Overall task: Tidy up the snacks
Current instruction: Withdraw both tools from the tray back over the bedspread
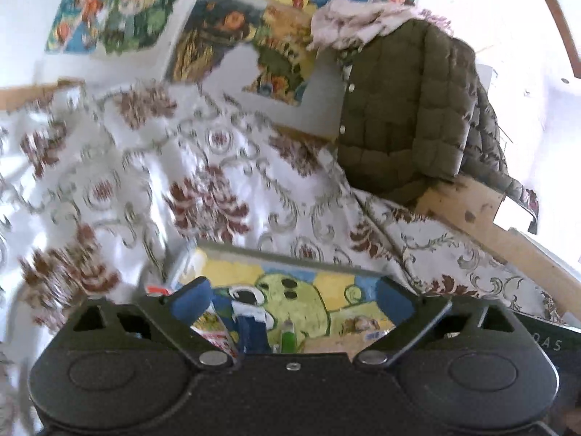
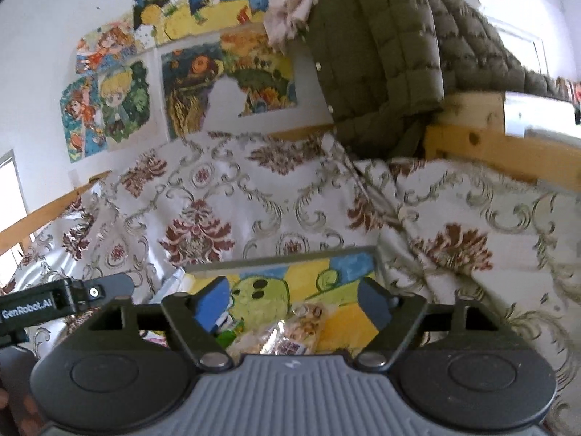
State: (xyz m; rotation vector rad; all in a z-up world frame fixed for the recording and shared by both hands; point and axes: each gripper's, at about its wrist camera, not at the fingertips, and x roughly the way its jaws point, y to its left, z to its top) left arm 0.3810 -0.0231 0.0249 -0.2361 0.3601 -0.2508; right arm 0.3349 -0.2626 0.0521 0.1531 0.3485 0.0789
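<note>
left wrist view: the left gripper [image 1: 294,303] stands with its jaws spread wide and nothing held between its blue pads [image 1: 190,299]. beyond them stands a painted box [image 1: 290,290] with a yellow-green cartoon figure on its inner wall. down inside it, near the left wall, lie snack packets [image 1: 214,330] in red and white, and a green item [image 1: 289,338] nearer the middle – details too blurred to tell. the box sits on a flowered cloth [image 1: 203,189] in white, grey and maroon. at the cloth's far right edge an olive quilted jacket [image 1: 399,109] hangs over a wooden rail [image 1: 483,214]. painted pictures [image 1: 120,14] hang on the wall behind.

right wrist view: the right gripper [image 2: 294,307] is also wide open, holding nothing. between and below its jaws a clear snack bag [image 2: 290,334] of pale round pieces lies in the same painted box [image 2: 326,272], toward the near side – the pads do not touch it. the other gripper's black arm [image 2: 54,301] shows at the left edge, over the flowered cloth [image 2: 254,200]. the jacket [image 2: 370,54] hangs over the rail at the far right corner.
</note>
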